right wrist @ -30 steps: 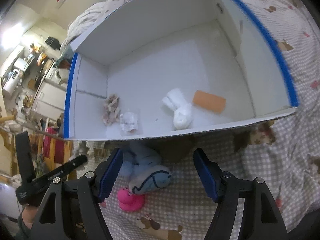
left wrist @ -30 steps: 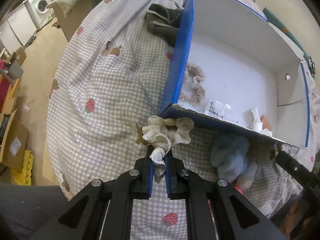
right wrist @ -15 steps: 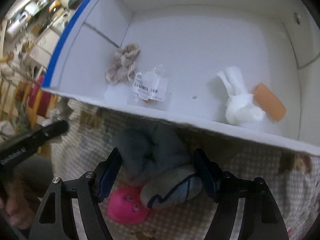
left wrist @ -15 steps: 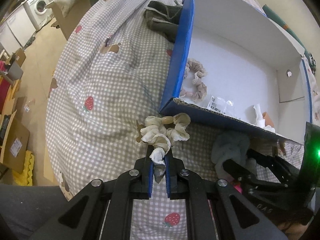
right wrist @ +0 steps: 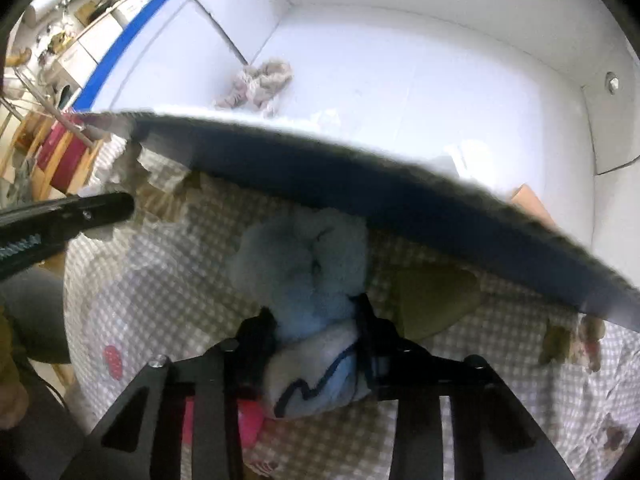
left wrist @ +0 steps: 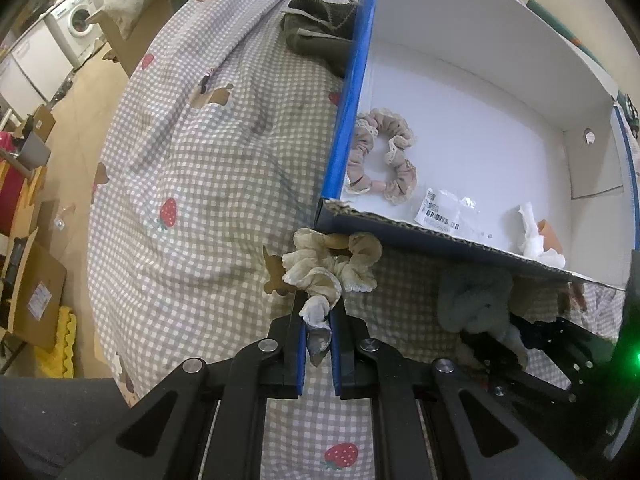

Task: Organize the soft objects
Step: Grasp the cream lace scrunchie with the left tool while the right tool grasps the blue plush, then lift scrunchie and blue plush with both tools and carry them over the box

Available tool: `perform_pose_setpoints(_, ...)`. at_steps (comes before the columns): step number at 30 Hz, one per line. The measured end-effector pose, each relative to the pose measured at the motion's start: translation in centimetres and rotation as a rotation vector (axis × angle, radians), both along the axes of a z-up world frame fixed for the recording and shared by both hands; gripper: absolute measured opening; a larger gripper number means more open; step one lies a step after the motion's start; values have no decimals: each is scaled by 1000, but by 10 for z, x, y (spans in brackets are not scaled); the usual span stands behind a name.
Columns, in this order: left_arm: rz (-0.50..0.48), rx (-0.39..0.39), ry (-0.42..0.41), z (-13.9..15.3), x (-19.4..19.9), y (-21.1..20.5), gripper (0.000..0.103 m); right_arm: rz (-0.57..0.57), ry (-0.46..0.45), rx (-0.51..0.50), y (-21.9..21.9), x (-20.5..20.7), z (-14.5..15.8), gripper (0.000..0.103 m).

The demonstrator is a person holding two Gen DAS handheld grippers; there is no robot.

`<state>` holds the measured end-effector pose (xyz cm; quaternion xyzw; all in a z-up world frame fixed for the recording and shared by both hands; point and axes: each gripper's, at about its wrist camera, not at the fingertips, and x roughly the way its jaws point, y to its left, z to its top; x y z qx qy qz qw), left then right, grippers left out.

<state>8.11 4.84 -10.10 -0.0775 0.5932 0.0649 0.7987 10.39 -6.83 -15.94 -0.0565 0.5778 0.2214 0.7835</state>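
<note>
My left gripper (left wrist: pixel 318 322) is shut on a cream scrunchie (left wrist: pixel 332 266) that lies on the checked bedcover just in front of the box corner. My right gripper (right wrist: pixel 316 320) is shut on a pale blue plush toy (right wrist: pixel 304 264) lying against the box's front wall; the toy also shows in the left wrist view (left wrist: pixel 476 304). The white box with blue edges (left wrist: pixel 348 120) holds a pink scrunchie (left wrist: pixel 380 156), a clear packet with a barcode (left wrist: pixel 448 210), a white soft thing (left wrist: pixel 536 240) and an orange piece (left wrist: pixel 550 234).
A pink toy (right wrist: pixel 248 420) lies under my right gripper's left finger. A dark green cloth (left wrist: pixel 320 32) lies beyond the box's left side. The bed edge drops to the floor on the left, where cardboard boxes (left wrist: pixel 28 292) stand.
My right gripper has moved down and forward onto the blue plush toy and closed on it. My left gripper stays shut on the cream scrunchie, almost still.
</note>
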Motion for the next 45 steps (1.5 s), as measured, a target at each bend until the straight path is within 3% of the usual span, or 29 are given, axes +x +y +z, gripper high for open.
perform_pose_setpoints(8,3,17,-19,6,-8,2,9,-11,-37,74,-6,-20,24,32)
perform_pose_setpoints(15,-14,-68,-43,21,-23,0,9,-40,-72,111,-16,-38,56,32)
perform_pose_setpoints(26,-49,-68,-134,56,-47,-15,9,-98,-114,166,-42,-52,90,32)
perform_pose_setpoints(33,-86,-118,-151,79,-36,-26,9,-132,-153,210,-56,-46,119,32)
perform_pose_setpoints(39,-135,-78,-238,114,-16,-37,9,-179,-220,259,-79,-28,153,32)
perform_pose_setpoints(45,-150,-85,-256,125,13,-39,9,-211,-260,279,-88,4,170,32)
